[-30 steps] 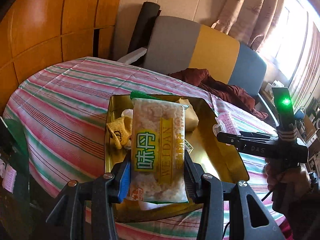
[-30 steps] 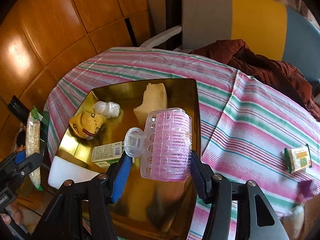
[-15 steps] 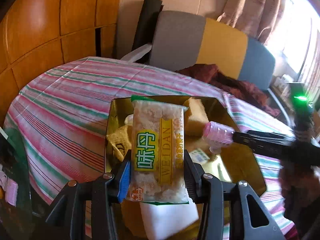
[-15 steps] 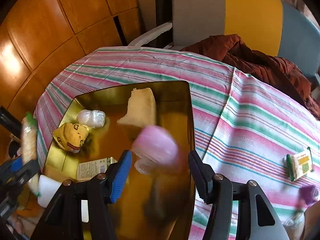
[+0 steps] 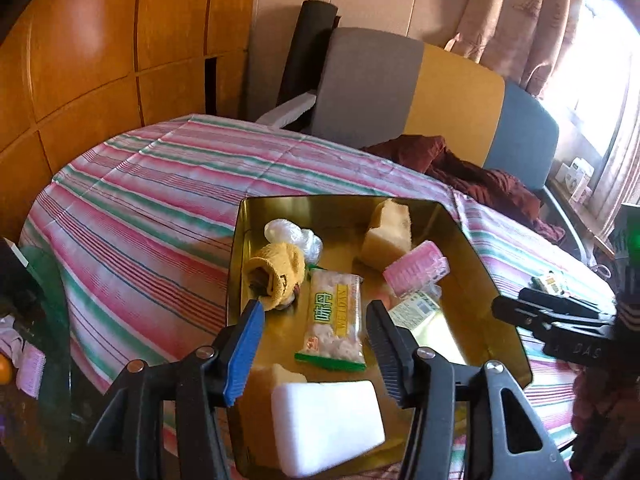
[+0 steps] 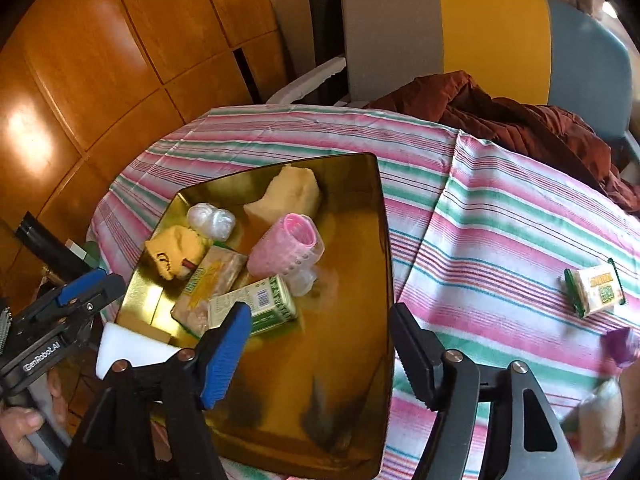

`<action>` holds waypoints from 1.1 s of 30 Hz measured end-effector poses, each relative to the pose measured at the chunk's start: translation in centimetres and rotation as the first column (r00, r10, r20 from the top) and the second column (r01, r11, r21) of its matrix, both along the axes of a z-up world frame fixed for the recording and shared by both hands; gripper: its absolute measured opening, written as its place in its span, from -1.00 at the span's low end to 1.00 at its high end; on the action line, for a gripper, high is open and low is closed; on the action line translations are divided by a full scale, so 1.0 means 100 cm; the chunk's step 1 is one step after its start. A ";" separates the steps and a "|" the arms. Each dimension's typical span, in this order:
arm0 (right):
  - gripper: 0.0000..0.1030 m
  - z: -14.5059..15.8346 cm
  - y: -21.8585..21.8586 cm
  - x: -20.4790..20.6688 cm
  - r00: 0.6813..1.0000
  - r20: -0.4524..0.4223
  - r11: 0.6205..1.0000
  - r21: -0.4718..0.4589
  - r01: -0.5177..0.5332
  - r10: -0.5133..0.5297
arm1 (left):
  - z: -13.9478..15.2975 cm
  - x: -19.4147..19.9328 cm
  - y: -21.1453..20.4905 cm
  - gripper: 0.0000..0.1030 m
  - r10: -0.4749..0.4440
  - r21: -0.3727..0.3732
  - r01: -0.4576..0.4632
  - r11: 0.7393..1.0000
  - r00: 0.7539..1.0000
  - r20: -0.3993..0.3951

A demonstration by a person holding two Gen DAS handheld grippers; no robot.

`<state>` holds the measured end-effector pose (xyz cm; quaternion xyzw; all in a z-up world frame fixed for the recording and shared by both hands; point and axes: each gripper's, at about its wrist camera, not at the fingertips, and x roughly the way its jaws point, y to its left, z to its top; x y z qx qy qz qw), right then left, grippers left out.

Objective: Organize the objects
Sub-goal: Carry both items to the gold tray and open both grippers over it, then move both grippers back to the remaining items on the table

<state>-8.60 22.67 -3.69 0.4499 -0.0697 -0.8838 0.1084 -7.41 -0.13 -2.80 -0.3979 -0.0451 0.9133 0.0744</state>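
Observation:
A gold tray (image 5: 496,312) (image 6: 360,380) sits on the striped tablecloth. In it lie a snack packet (image 5: 335,316) (image 6: 208,292), a pink hair roller (image 5: 416,268) (image 6: 286,246), a yellow sponge (image 5: 388,232) (image 6: 286,194), a yellow toy (image 5: 276,270) (image 6: 176,248), a clear wrapped ball (image 5: 292,236) (image 6: 211,216), a green-white box (image 6: 256,308) and a white block (image 5: 328,420) (image 6: 128,346). My left gripper (image 5: 314,344) is open just above the packet. My right gripper (image 6: 320,352) is open and empty over the tray's near part.
Another snack packet (image 6: 596,290) and a purple wrapped item (image 6: 620,346) lie on the cloth (image 6: 480,240) to the right. A dark red garment (image 6: 520,124) is draped at the table's far edge by a multicoloured sofa back (image 6: 460,28). Wood panelling stands to the left.
Both grippers opened. The snack packet dropped from the left gripper into the tray, and the pink hair roller dropped from the right gripper into the tray. Both grippers drew back slightly.

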 end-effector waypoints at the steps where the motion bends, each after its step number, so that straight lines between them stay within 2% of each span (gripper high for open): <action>1: 0.44 0.001 -0.002 0.003 1.000 -0.002 1.000 -0.001 -0.003 0.003 | 0.003 0.003 0.001 0.04 -0.005 -0.002 0.005 1.000 1.000 -0.008; 17: 0.52 0.012 -0.014 0.043 0.999 -0.047 1.000 -0.006 -0.020 0.020 | 0.028 0.044 0.027 0.04 -0.078 -0.055 0.073 0.996 0.993 -0.087; 27: 0.52 0.019 0.004 0.065 0.998 -0.067 1.000 -0.017 0.011 -0.012 | 0.035 0.058 0.046 0.04 -0.142 -0.082 0.134 0.988 0.984 -0.106; 33: 0.55 0.022 0.028 0.079 0.995 -0.073 0.998 -0.019 0.066 -0.068 | 0.036 0.061 0.060 0.04 -0.183 -0.094 0.174 0.980 0.977 -0.106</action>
